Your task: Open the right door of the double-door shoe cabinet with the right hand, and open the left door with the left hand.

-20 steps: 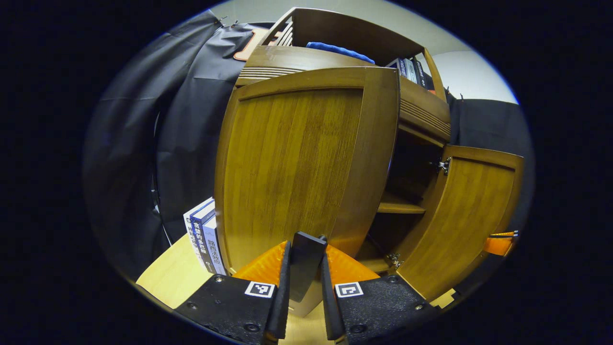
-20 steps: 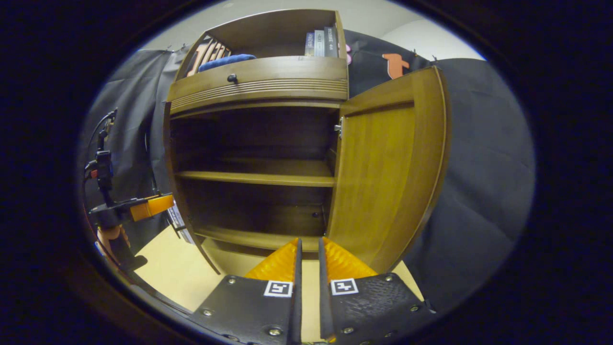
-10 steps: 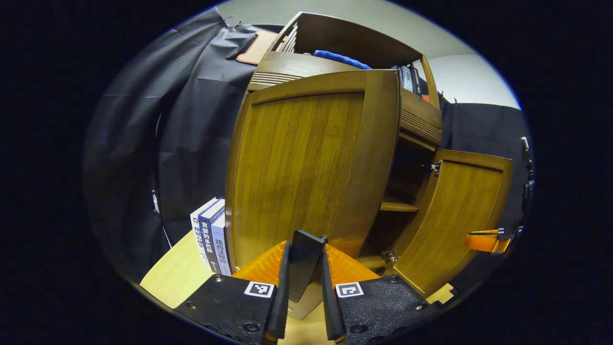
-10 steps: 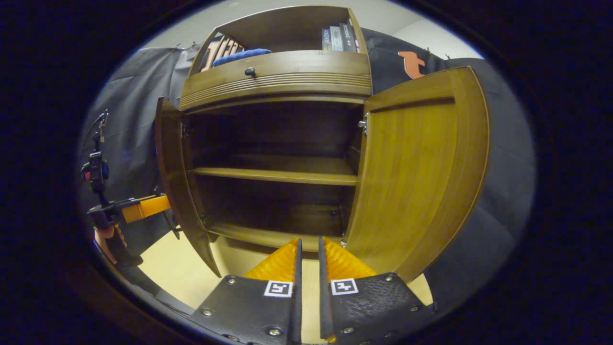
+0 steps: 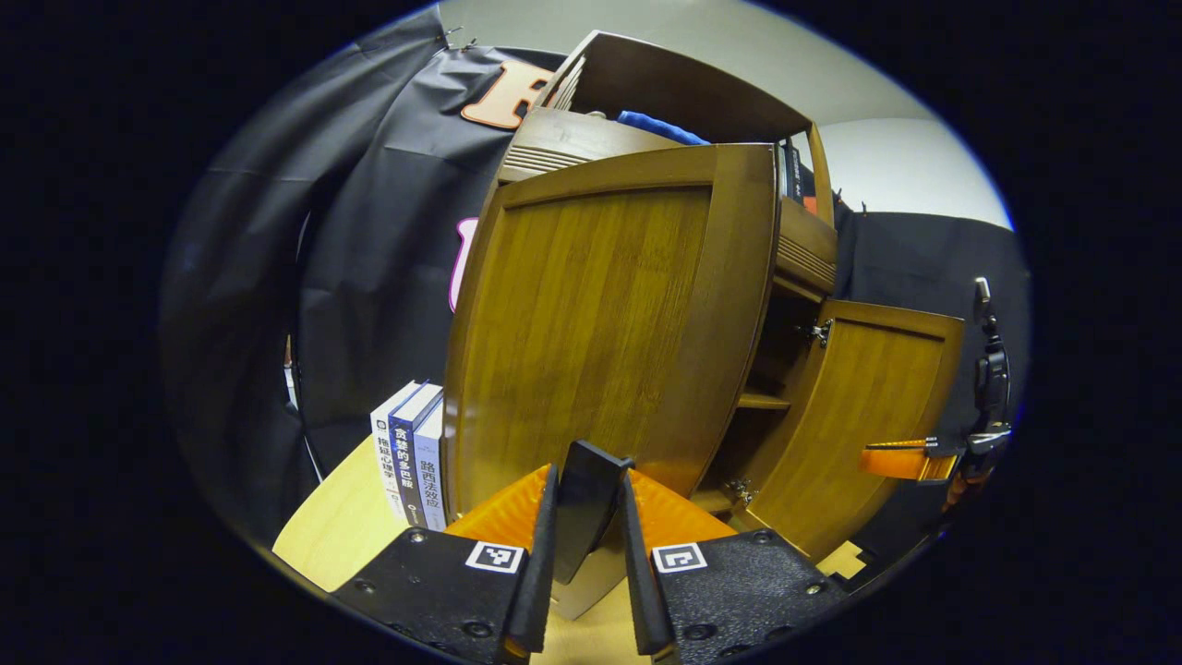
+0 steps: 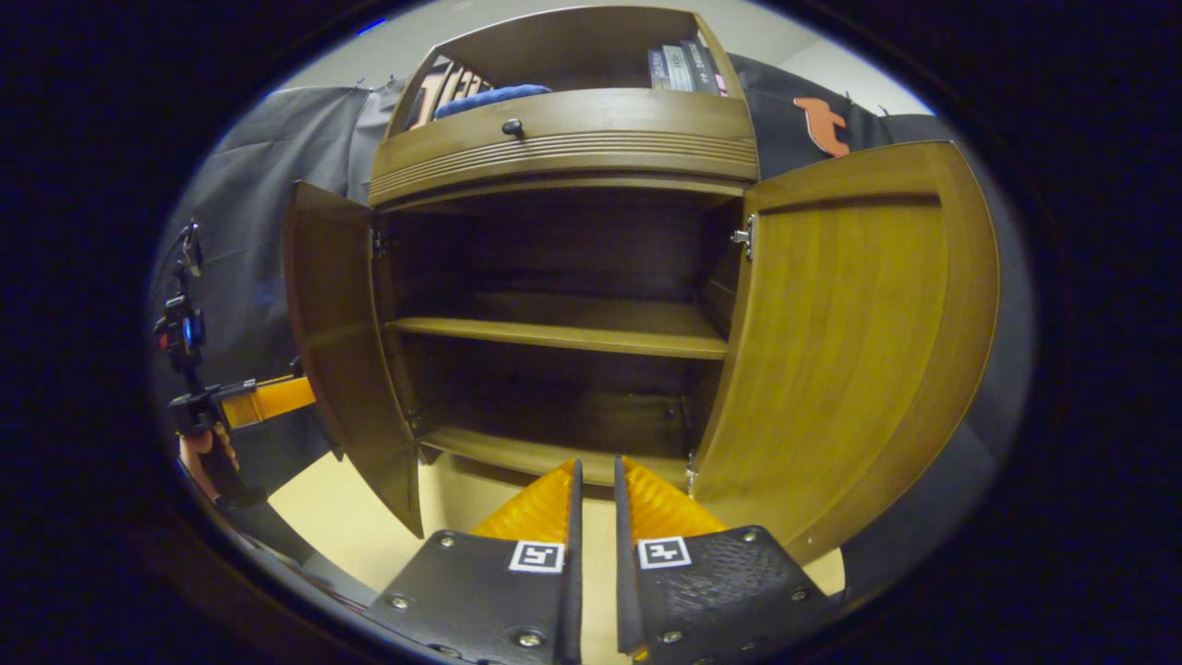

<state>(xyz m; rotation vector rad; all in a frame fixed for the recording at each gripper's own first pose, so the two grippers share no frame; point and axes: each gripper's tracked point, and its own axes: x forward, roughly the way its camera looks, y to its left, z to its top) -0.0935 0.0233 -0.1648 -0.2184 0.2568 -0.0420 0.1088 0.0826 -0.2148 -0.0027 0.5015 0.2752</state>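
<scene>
Shoe cabinet (image 6: 563,152): stands on the pale bench (image 6: 360,499), both lower doors swung out; in the right gripper view the dark inside lies open to the eye.
Left door (image 5: 600,323): open wide; in the left gripper view its outer face stands close before the camera. In the right gripper view it (image 6: 346,342) shows nearly edge-on at the cabinet's left side.
Right door (image 6: 850,332): open, inner face toward the right gripper's camera, a hinge at its top corner. In the left gripper view it (image 5: 868,416) stands out past the left door's edge.
Left gripper (image 5: 584,517): jaws closed on the left door's free edge, a dark slab rising between the two fingers (the handle, by the look of it, though I cannot tell for certain). In the right gripper view it (image 6: 254,402) sits just left of the left door, with a hand (image 6: 199,453) on its grip.
Right gripper (image 6: 591,499): jaws drawn nearly together with only a thin slit between them, nothing held; it is clear of the cabinet, low before the opening. In the left gripper view it (image 5: 910,459) shows just beside the right door.
Inner shelf (image 6: 563,334): one board across the middle, bare.
Drawer (image 6: 554,139): above the doors, one dark knob (image 6: 511,127).
Top bay: a blue cloth (image 6: 489,95) and a few upright books (image 6: 683,66).
Books on bench (image 5: 411,457): three, upright, just left of the left door.
</scene>
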